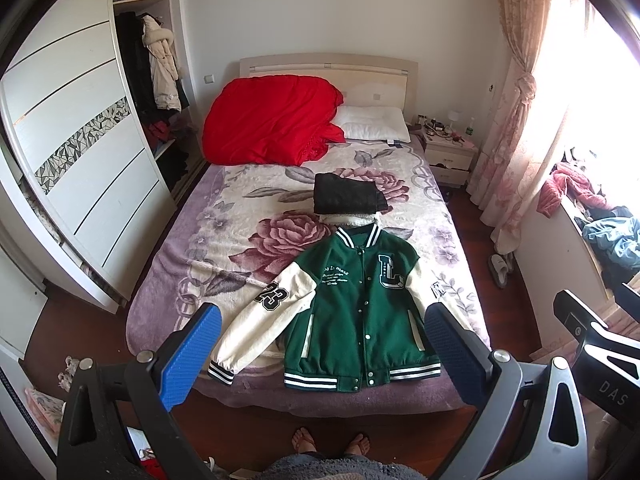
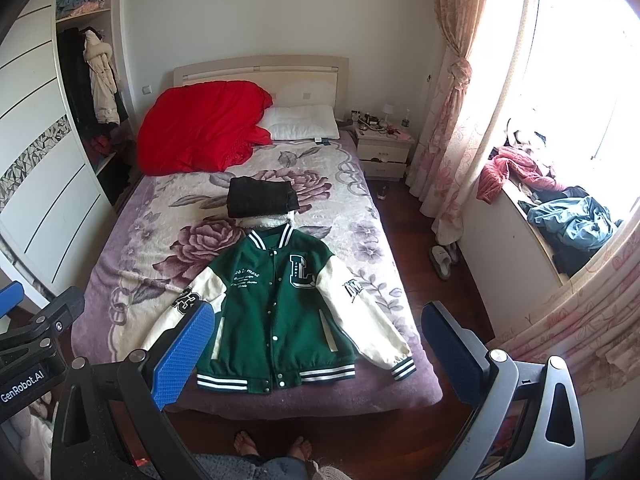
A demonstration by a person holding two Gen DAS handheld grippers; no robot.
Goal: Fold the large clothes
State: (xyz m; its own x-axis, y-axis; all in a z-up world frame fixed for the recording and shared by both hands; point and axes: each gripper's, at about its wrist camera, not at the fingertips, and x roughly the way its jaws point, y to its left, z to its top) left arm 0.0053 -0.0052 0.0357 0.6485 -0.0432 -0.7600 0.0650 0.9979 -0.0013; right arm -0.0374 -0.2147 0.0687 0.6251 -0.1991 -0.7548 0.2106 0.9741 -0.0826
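A red duvet (image 1: 272, 120) and white pillow (image 1: 374, 123) lie by the headboard (image 1: 328, 65); a cluttered nightstand (image 1: 449, 154) stands beside the bed.

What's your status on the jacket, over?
Left gripper and right gripper open, empty. Jacket flat, unfolded. Folded clothes beyond its collar.

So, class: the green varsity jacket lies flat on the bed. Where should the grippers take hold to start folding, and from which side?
Probably the cream sleeve cuffs: the green varsity jacket lies face up, sleeves spread, hem at the near edge of the bed. Come from the foot, each open gripper taking its own side.
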